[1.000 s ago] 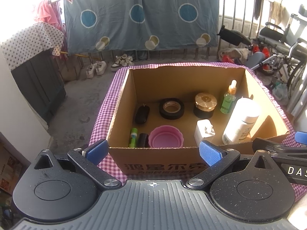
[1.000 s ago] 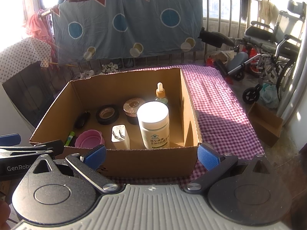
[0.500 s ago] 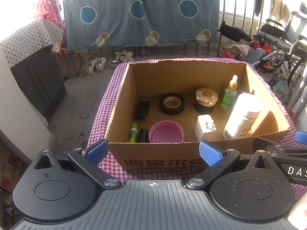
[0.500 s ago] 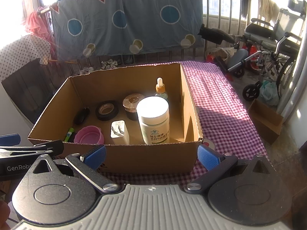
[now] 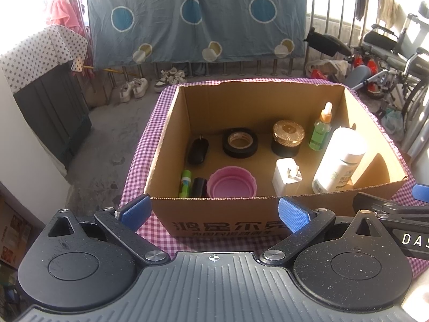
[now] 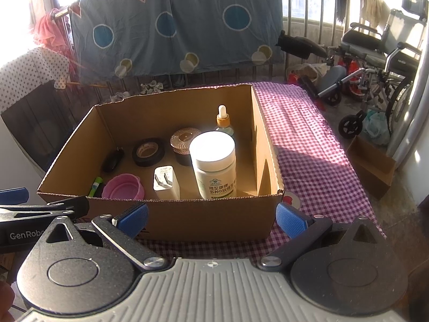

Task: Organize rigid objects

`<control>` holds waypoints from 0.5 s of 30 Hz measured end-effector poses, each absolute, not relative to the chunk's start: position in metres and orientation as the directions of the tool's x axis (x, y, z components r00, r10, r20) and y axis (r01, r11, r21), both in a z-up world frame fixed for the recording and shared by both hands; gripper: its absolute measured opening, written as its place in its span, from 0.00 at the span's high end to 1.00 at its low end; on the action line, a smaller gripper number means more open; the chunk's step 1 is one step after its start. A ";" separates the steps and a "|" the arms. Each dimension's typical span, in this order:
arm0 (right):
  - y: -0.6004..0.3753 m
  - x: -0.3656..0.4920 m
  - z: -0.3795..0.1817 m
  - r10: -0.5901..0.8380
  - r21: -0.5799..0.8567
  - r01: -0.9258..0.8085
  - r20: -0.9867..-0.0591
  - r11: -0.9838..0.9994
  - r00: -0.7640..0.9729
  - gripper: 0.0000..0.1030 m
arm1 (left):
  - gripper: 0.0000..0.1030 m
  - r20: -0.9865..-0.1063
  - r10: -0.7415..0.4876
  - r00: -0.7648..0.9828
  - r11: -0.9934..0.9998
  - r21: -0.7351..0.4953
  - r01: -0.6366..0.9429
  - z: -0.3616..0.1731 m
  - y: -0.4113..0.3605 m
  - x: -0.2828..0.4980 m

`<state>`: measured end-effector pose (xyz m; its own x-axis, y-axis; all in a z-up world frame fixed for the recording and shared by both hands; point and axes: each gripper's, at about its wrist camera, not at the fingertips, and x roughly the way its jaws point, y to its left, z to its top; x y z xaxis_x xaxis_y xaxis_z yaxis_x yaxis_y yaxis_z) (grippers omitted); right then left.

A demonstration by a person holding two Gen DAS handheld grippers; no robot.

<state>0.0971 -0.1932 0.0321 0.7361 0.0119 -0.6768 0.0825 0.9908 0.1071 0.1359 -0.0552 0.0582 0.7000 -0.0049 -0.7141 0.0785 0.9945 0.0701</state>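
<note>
In the left wrist view, the left tongs [image 5: 213,212] are spread wide and empty before the cardboard box [image 5: 222,225], where a green tube [image 5: 185,183] is seen whole. In the right wrist view, the right tongs [image 6: 211,220] are likewise wide and empty, and bare checked table [image 6: 308,147] is shown beside the box.

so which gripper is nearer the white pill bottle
Right. The white pill bottle stands near the box's right wall, almost straight ahead of the right gripper. The left gripper sits further left, so the bottle lies off to its right.
</note>
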 end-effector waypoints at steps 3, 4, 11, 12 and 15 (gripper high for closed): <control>-0.194 0.097 0.032 0.013 0.108 0.082 -0.676 0.991 0.736 0.00 | 0.02 -0.714 -0.005 0.700 0.994 0.070 0.078 0.057 -0.055 0.136; -0.194 0.097 0.032 0.013 0.108 0.082 -0.677 0.991 0.736 0.00 | 0.02 -0.714 -0.004 0.700 0.995 0.070 0.078 0.057 -0.055 0.136; -0.194 0.097 0.032 0.013 0.109 0.083 -0.677 0.991 0.736 0.00 | 0.02 -0.715 -0.005 0.699 0.994 0.070 0.079 0.057 -0.055 0.136; -0.194 0.097 0.032 0.013 0.109 0.083 -0.677 0.991 0.736 0.00 | 0.02 -0.715 -0.005 0.700 0.994 0.070 0.079 0.057 -0.055 0.136; -0.194 0.097 0.032 0.013 0.108 0.083 -0.677 0.991 0.736 0.00 | 0.02 -0.714 -0.004 0.700 0.994 0.071 0.079 0.057 -0.055 0.136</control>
<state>0.0975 -0.1941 0.0317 0.7359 0.0127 -0.6770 0.0827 0.9907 0.1085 0.1359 -0.0552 0.0571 0.6999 -0.0045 -0.7143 0.0787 0.9944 0.0709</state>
